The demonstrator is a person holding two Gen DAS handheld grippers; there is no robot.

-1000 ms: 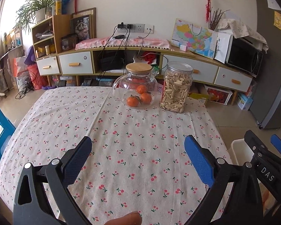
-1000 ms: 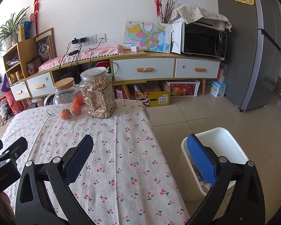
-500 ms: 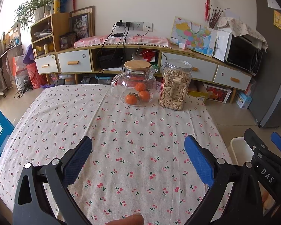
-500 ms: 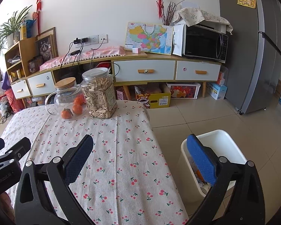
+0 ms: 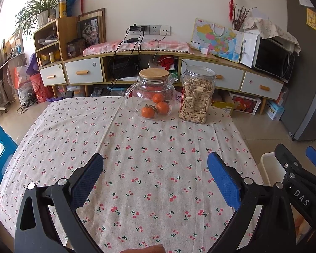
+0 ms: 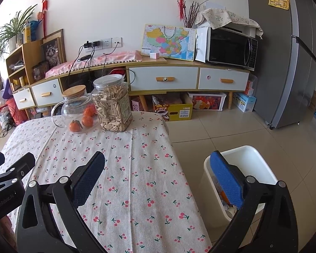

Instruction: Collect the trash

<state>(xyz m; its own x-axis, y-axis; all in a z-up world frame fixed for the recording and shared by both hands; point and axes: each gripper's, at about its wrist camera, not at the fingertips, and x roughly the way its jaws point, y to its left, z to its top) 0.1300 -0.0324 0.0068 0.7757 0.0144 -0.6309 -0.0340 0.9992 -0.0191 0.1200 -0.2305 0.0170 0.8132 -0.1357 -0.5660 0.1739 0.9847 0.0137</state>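
Cherry-print tablecloth (image 5: 158,158) covers the counter, which fills most of both wrist views. Beyond it a long sideboard (image 6: 164,80) with white drawers runs along the wall, and a grey refrigerator (image 6: 288,63) stands at its right end beside a black microwave (image 6: 231,46).

On the floor just off the counter's right edge sits a white trash bin (image 6: 261,168); crumpled scraps, one of them orange, lie inside it, partly hidden by a gripper finger. In the left wrist view only a corner of the bin's rim (image 5: 267,164) shows.

At the far side of the counter a clear plastic jar of pale seeds (image 5: 197,94) stands upright, just beside a glass teapot (image 5: 151,94) with a wooden lid. Three tangerines (image 5: 155,106) rest inside the teapot.

The left gripper (image 5: 155,175) hangs above the near part of the tablecloth with its blue-padded jaws spread wide and nothing between them. The right gripper (image 6: 158,172) is likewise spread wide and holding nothing, its left finger over the counter's edge and its right finger over the bin. Each gripper's black frame shows at the edge of the other's view.
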